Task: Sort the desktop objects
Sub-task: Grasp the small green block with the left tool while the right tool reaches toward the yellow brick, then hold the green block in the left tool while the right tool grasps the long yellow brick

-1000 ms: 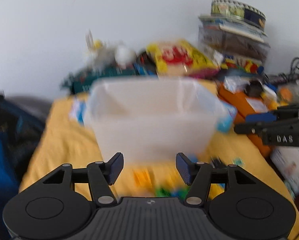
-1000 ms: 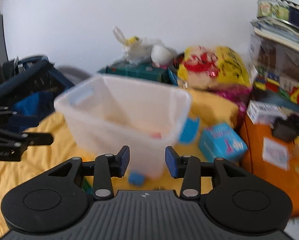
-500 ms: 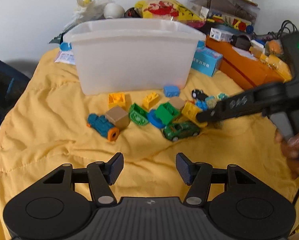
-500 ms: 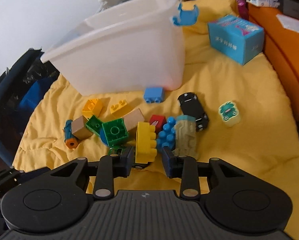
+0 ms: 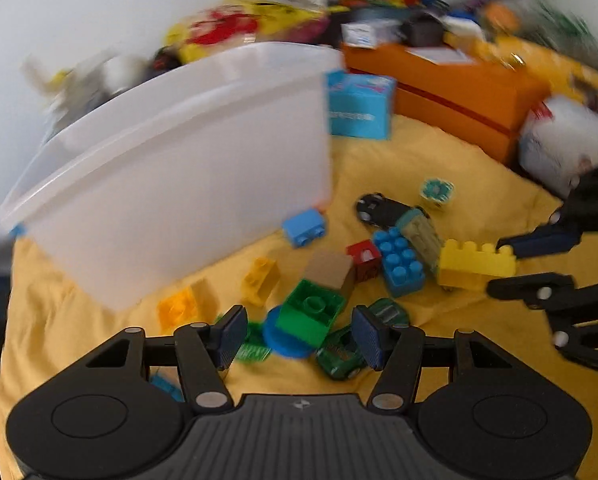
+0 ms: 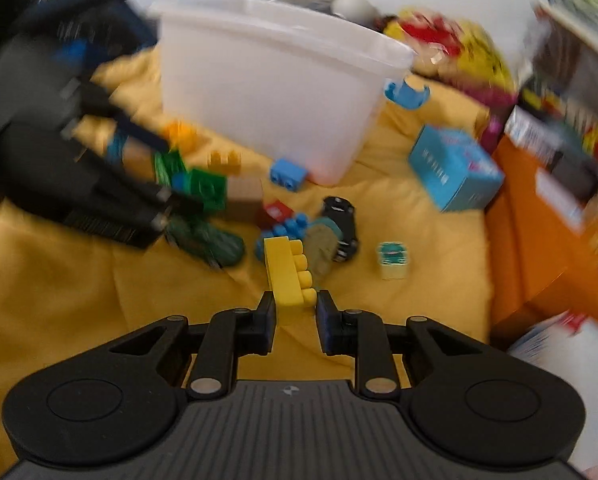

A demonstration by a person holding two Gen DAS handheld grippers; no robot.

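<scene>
Toy bricks and cars lie on a yellow cloth in front of a white plastic bin. My left gripper hangs low over the pile. A green brick on a blue disc sits between its slowly closing jaws, and the pads stand clear of it. A green toy car lies by its right finger. My right gripper is closing on a yellow brick, pads against its sides. From the left wrist that brick sits in the right gripper. A blue brick and a black car lie nearby.
A cyan carton and a long orange box stand right of the bin, with a heap of packets and bags behind. A small teal-patterned cube, a light blue brick and orange bricks lie loose.
Both grippers have dropped toward the toy pile. The right jaws have narrowed onto the yellow brick. The left gripper has come in over the green brick and rolled.
</scene>
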